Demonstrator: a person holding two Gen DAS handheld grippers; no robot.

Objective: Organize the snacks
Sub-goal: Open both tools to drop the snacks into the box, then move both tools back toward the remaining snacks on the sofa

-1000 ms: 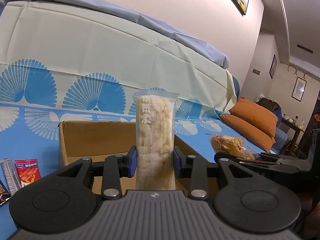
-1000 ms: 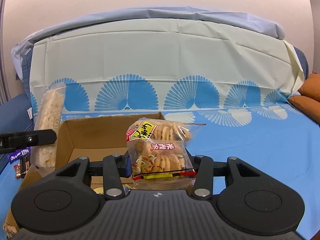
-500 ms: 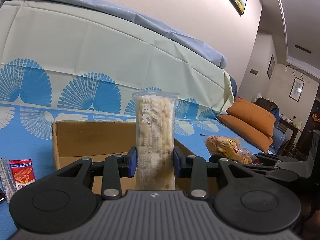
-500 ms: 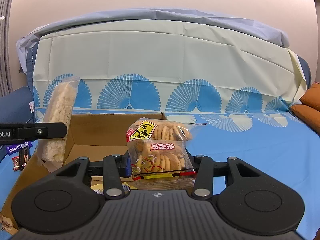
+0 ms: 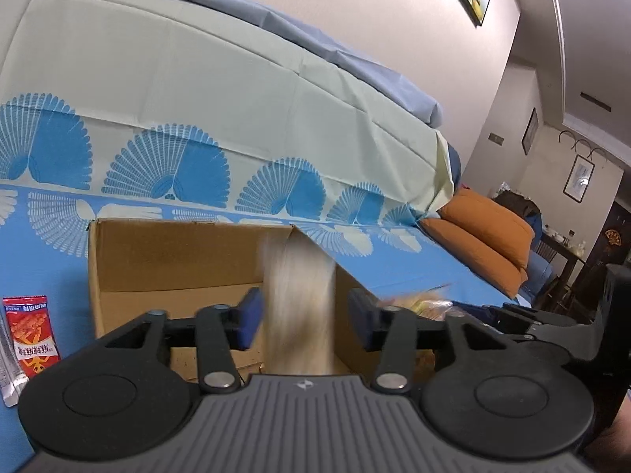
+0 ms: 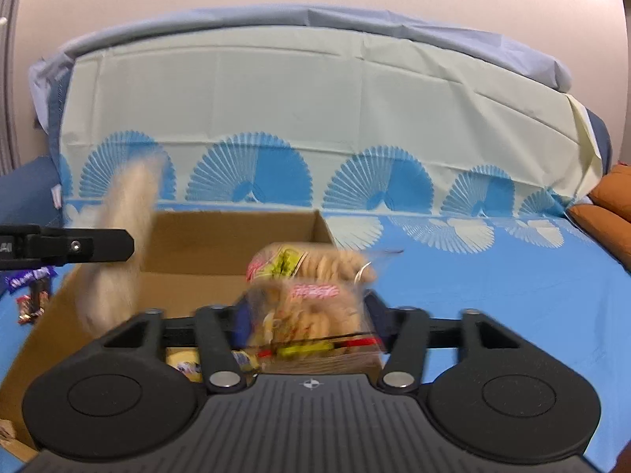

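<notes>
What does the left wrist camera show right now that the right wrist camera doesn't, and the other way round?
Only the left wrist view: a red snack packet on the blue cloth, orange cushions, framed pictures on the wall.

Only the right wrist view: dark candy wrappers left of the box, snacks already lying in the box.

Both: the cardboard box, the long pale snack pack blurred between the left gripper's opening jaws, and the cookie bag at the right gripper, also opening.

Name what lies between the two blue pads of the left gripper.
A long pale snack pack, streaked with motion blur, above the cardboard box. The left gripper is opening and its pads stand clear of the pack. The left wrist view shows this.
</notes>
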